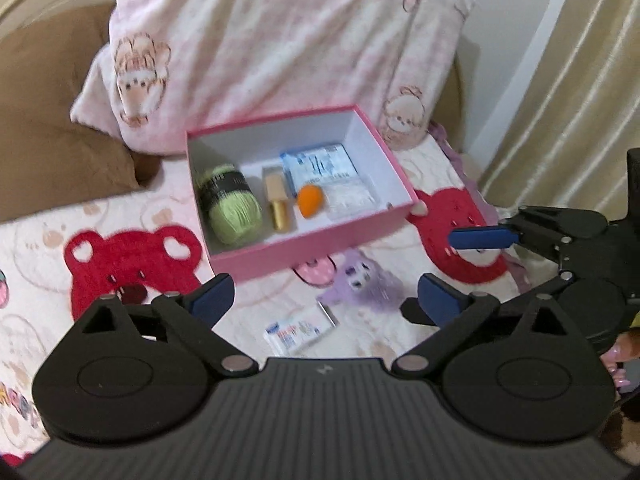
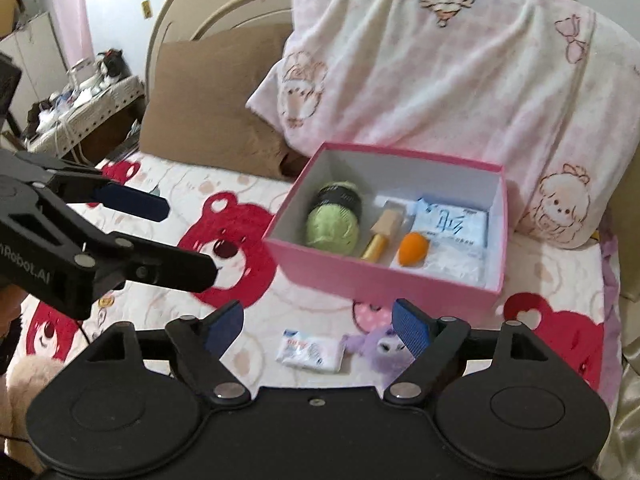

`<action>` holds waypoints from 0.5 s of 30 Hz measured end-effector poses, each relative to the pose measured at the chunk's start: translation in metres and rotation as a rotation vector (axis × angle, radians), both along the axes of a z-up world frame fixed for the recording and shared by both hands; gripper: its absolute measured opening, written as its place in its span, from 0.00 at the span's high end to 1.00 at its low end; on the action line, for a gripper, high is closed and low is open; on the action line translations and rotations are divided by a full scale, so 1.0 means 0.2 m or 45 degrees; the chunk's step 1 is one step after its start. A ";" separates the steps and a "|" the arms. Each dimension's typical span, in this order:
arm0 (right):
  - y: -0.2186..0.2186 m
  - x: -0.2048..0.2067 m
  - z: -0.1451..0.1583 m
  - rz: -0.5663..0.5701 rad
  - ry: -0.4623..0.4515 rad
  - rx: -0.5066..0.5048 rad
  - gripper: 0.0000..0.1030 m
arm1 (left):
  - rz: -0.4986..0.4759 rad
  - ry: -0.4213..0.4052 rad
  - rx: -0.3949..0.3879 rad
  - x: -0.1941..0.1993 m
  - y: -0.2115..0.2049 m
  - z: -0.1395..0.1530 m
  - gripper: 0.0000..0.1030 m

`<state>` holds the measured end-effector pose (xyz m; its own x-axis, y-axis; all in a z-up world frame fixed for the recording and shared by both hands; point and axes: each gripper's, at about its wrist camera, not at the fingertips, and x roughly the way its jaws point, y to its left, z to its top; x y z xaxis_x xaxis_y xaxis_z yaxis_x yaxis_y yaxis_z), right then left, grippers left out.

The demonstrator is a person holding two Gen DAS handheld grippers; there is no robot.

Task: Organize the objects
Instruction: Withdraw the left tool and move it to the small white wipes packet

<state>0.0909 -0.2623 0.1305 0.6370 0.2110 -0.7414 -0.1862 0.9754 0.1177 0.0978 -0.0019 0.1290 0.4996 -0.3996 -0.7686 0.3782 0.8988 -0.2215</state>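
Note:
An open pink box (image 1: 280, 258) (image 2: 360, 276) sits on the bed. It holds a green yarn ball (image 1: 230, 204) (image 2: 334, 224), a gold and beige bottle (image 1: 276, 200) (image 2: 382, 236), an orange sponge (image 1: 310, 200) (image 2: 412, 254) and white packets (image 1: 320, 166) (image 2: 452, 224). In front of the box lie a small tissue pack (image 1: 298, 330) (image 2: 312, 350) and a purple plush toy (image 1: 366, 280) (image 2: 380, 346). My left gripper (image 1: 324, 296) is open and empty above the tissue pack. My right gripper (image 2: 318, 320) is open and empty above the pack and plush.
A pink-white pillow (image 1: 280, 40) (image 2: 460, 80) and a brown cushion (image 1: 48, 120) (image 2: 208, 112) lean behind the box. The bedspread (image 1: 132, 248) (image 2: 240, 240) has red bear prints. A curtain (image 1: 580, 80) hangs at right. A cluttered side table (image 2: 80, 100) stands far left.

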 end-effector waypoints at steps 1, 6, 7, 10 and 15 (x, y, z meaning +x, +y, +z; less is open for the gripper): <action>0.01 -0.02 0.00 0.005 0.007 -0.005 0.17 | 0.006 0.014 -0.013 -0.01 0.02 -0.02 0.03; 0.10 -0.05 -0.04 0.055 0.074 -0.046 0.15 | 0.097 -0.009 0.036 -0.06 0.07 -0.15 0.02; 0.11 -0.05 -0.05 0.059 0.082 -0.060 0.14 | 0.112 0.007 0.039 -0.06 0.08 -0.19 0.02; 0.14 -0.03 -0.10 0.078 0.116 -0.050 0.11 | 0.127 0.032 0.067 -0.07 0.09 -0.28 0.02; 0.18 -0.01 -0.24 0.107 0.158 -0.015 0.10 | 0.168 0.034 0.094 -0.06 0.13 -0.44 0.02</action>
<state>0.0894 -0.2256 0.0828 0.5206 0.2504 -0.8163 -0.2520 0.9585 0.1333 0.0863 0.0240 0.0418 0.5231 -0.2737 -0.8071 0.2509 0.9545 -0.1611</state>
